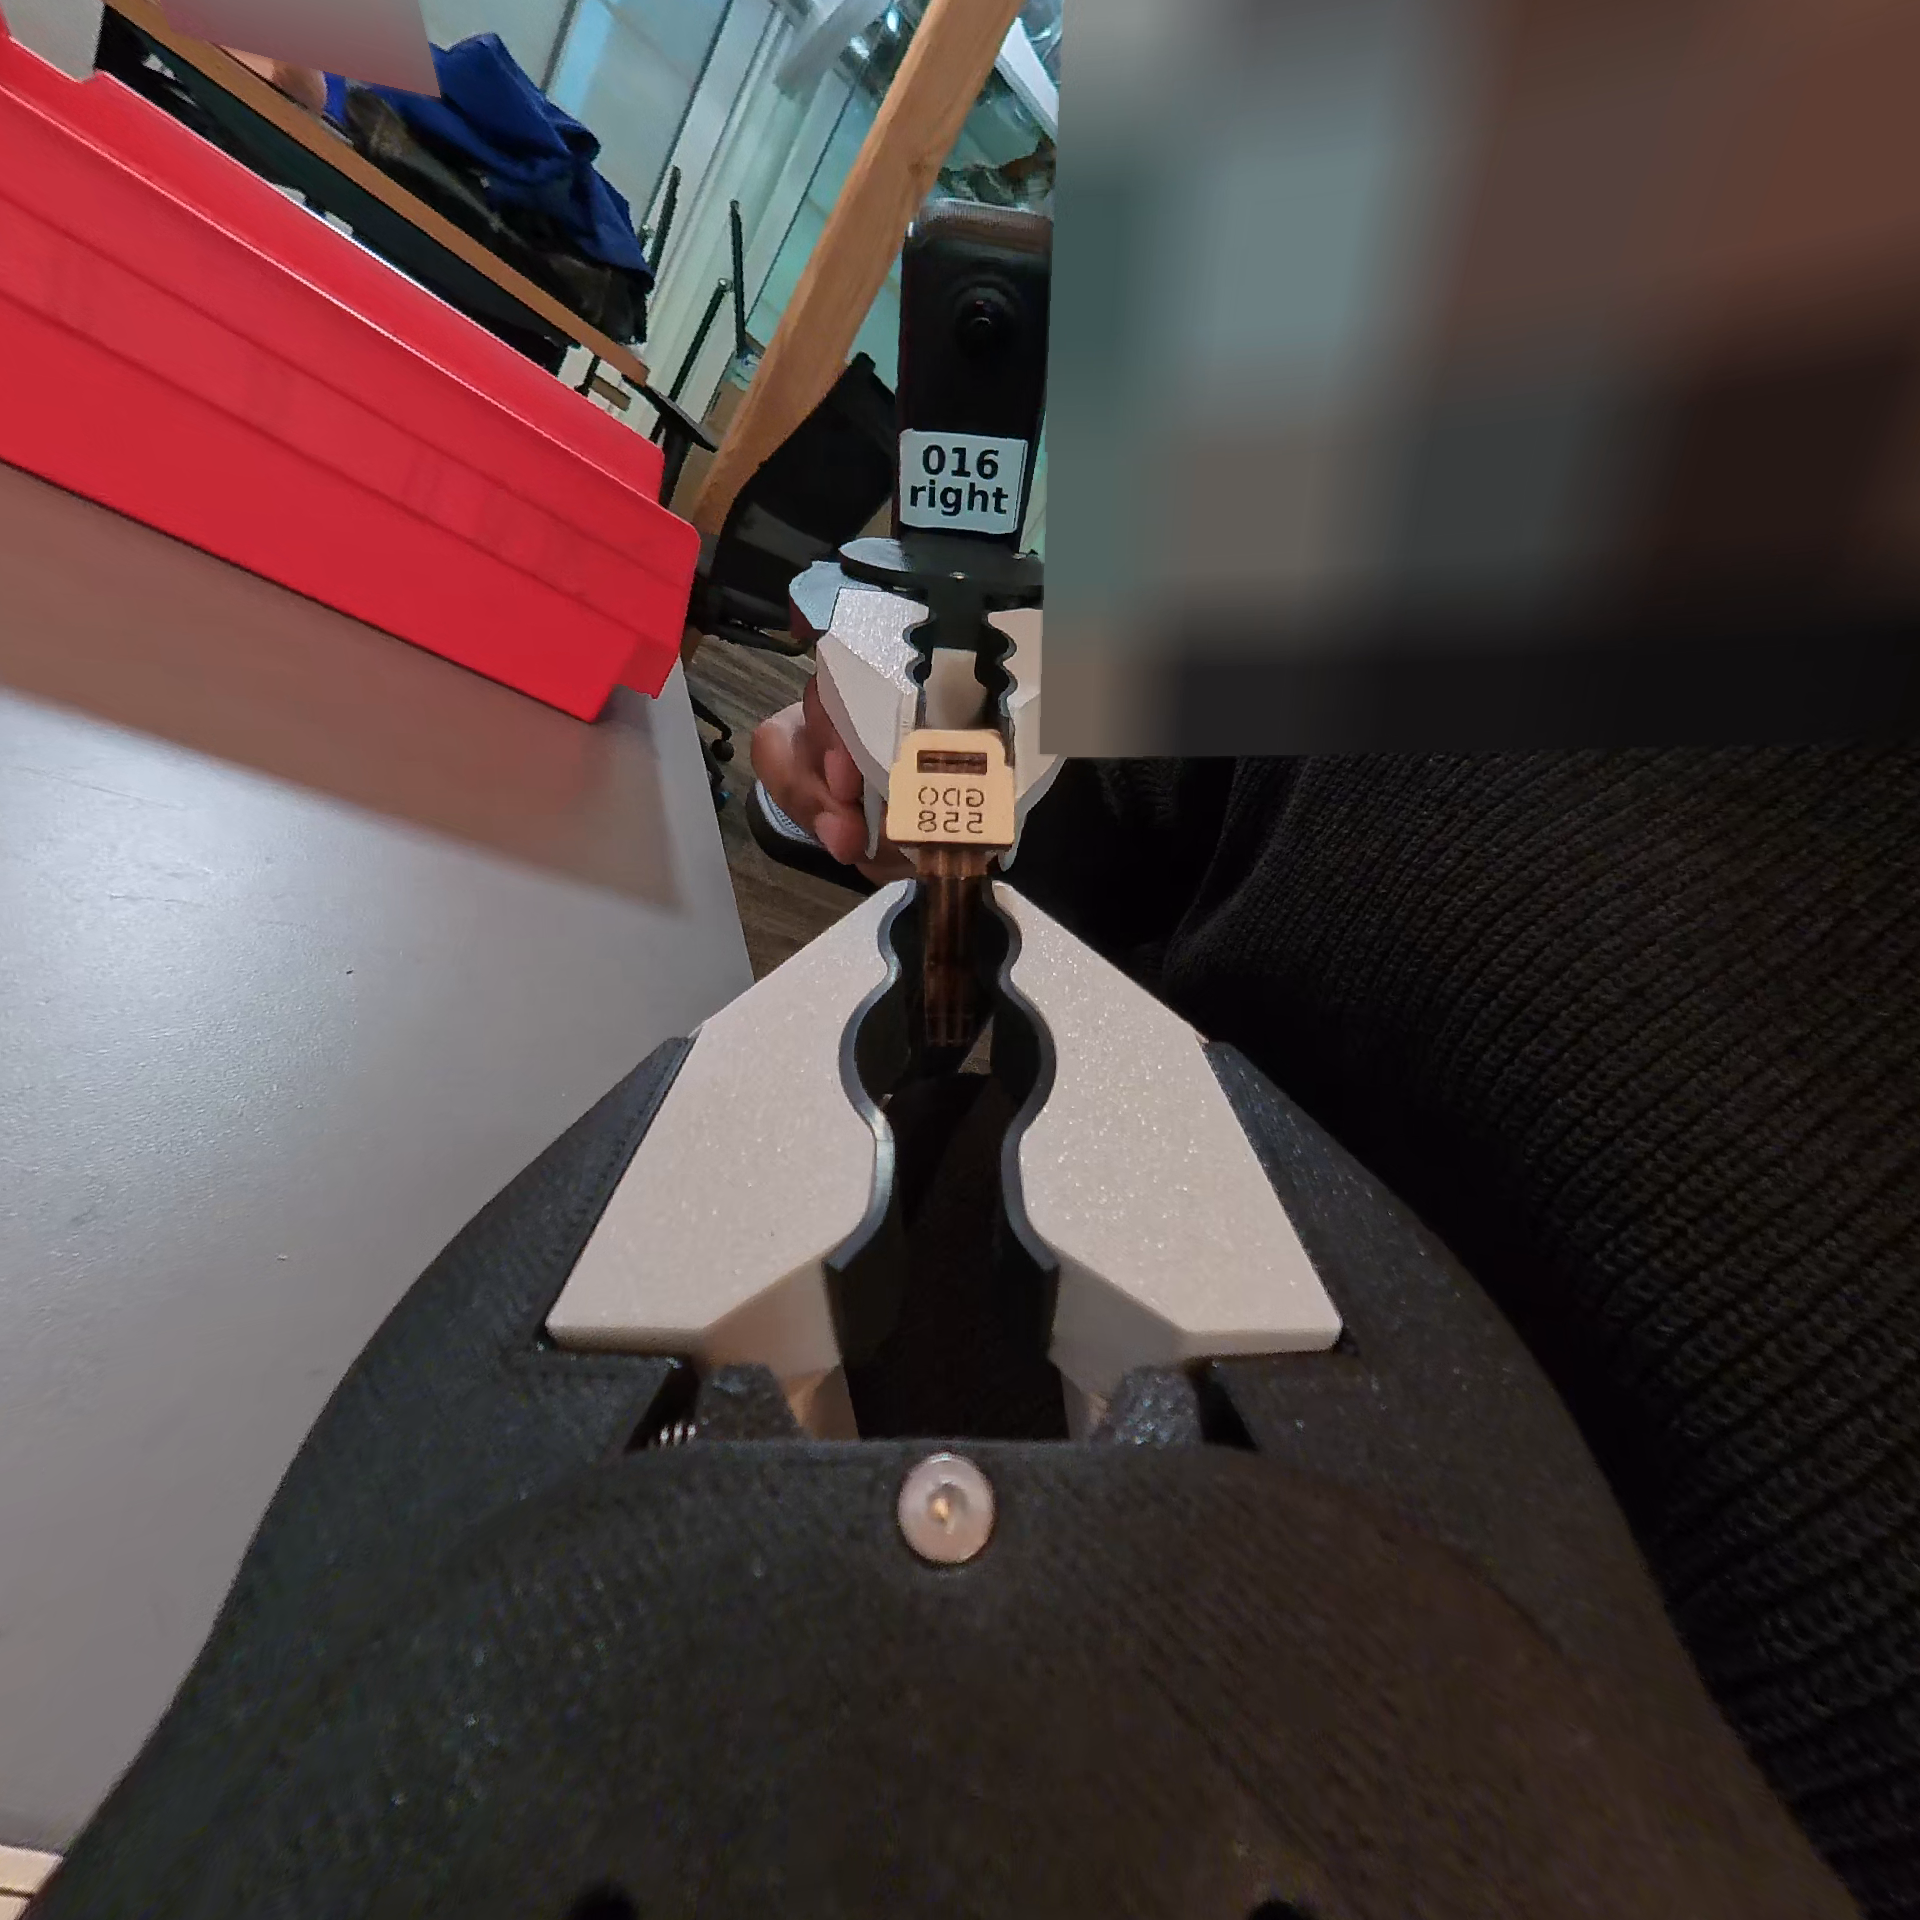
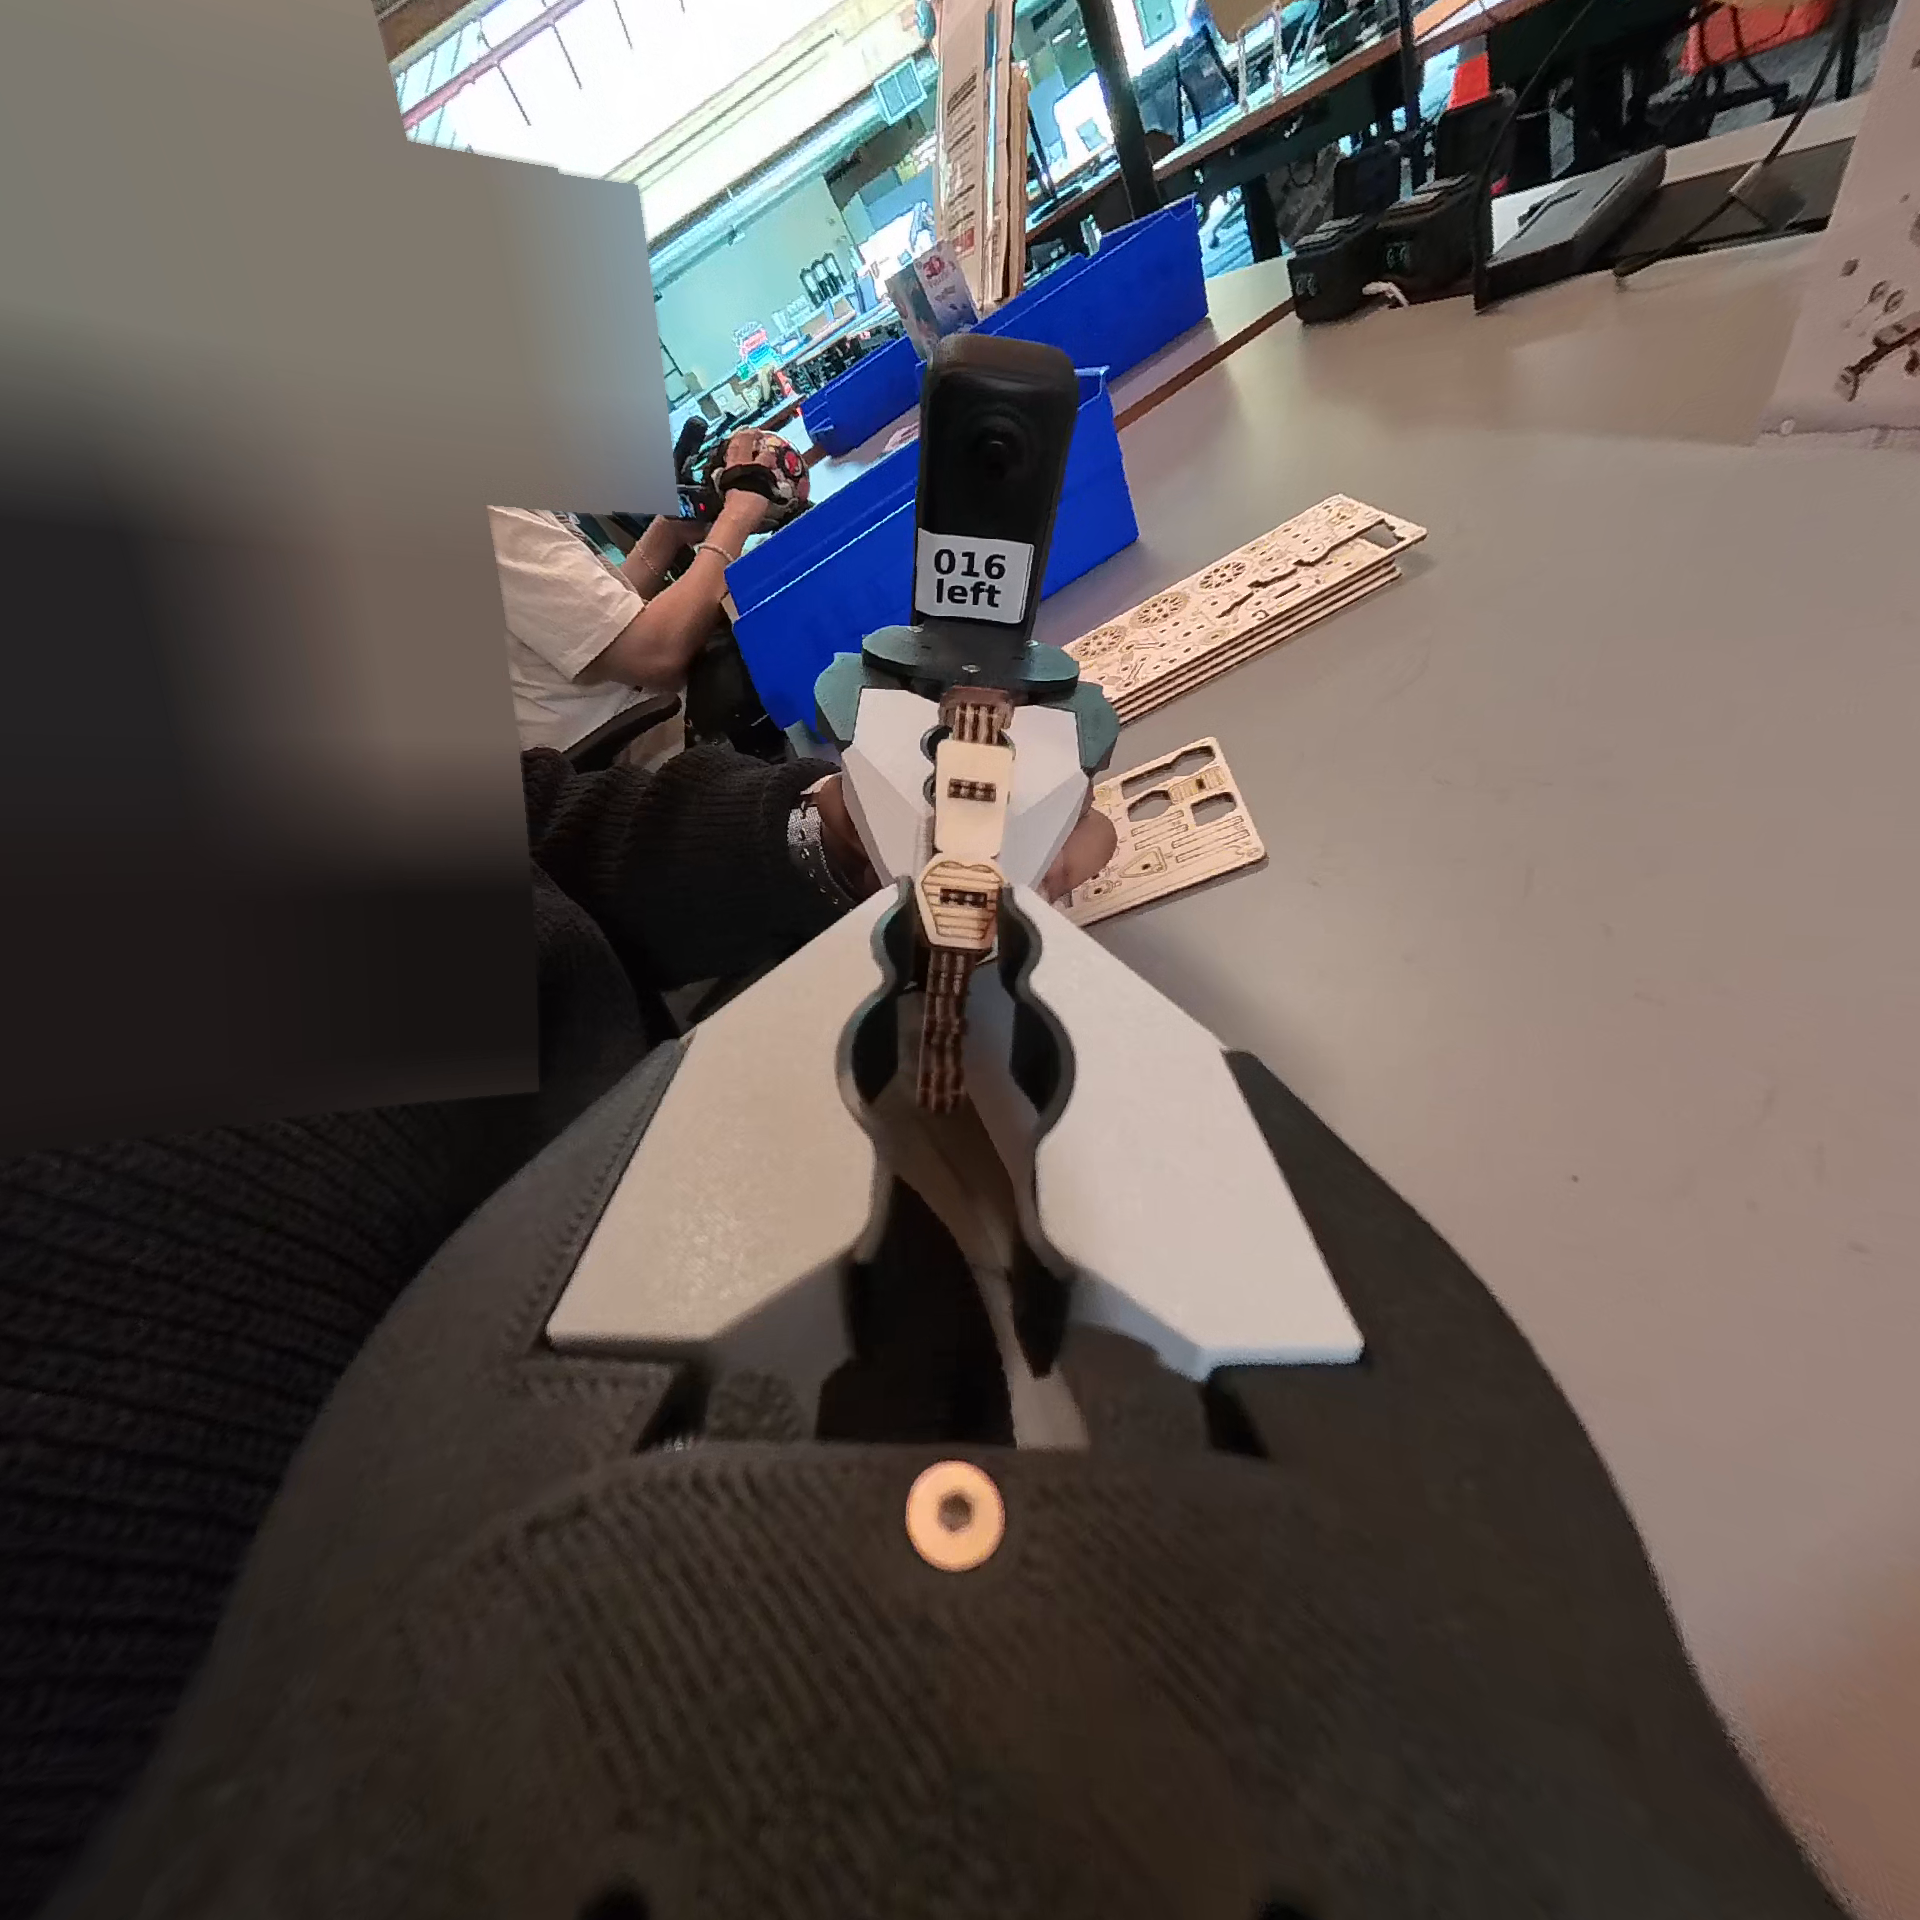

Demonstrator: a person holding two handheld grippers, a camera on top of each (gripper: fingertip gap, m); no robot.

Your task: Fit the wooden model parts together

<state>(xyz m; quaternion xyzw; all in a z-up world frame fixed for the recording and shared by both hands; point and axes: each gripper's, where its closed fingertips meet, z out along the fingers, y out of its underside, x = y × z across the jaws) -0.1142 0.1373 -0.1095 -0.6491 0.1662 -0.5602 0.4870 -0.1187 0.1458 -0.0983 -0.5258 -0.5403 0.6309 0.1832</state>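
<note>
My left gripper point(image 1: 951, 896) is shut on a layered wooden part point(image 1: 949, 971) that has a flat engraved plate point(image 1: 951, 798) at its front end. My right gripper point(image 2: 961, 906) is shut on a similar layered wooden part point(image 2: 943, 1023) with a rounded front plate point(image 2: 958, 914). The two grippers point at each other above the table edge. In the right wrist view the left gripper point(image 2: 971, 753) holds its pale plate point(image 2: 971, 792) just beyond my right part's plate, close to it or touching. In the left wrist view the right gripper point(image 1: 958, 665) sits behind the plate.
A red bin point(image 1: 312, 364) stands on the grey table point(image 1: 260, 1091) to the left. Blue bins point(image 2: 1081, 488), a stack of laser-cut wooden sheets point(image 2: 1247, 613) and one loose sheet point(image 2: 1174, 831) lie on the table point(image 2: 1558, 935). A person in a white shirt point(image 2: 566, 634) sits behind. My left and right fingertips are right by each other.
</note>
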